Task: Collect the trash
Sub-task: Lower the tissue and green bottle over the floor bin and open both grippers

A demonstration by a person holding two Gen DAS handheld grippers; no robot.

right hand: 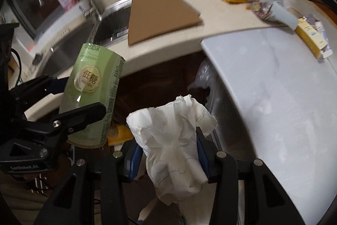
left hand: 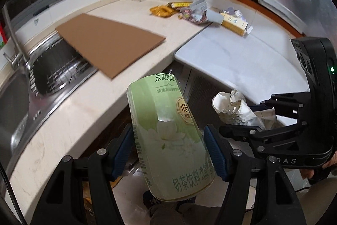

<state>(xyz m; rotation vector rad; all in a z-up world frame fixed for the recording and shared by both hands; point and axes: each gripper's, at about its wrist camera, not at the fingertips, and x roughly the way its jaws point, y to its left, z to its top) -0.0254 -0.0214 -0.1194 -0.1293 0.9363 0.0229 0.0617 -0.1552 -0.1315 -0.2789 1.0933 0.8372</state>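
**Both grippers loaded, clear of the counter**

The left gripper (left hand: 168,153) clamps a green drink bottle (left hand: 168,140) around its middle, tilted. The right gripper (right hand: 167,153) pinches a crumpled paper wad (right hand: 172,144) between its pads. Both are carried off the countertop (left hand: 73,111) edge, probably toward a bin that is not in view. More wrappers (left hand: 198,12) lie at the far corner, beyond the cardboard sheet (left hand: 109,43), uncollected.

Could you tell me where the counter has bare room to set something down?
The white slab is bare up to the yellow box. The beige counter is clear between sink and cardboard sheet. The far corner is crowded with wrappers.
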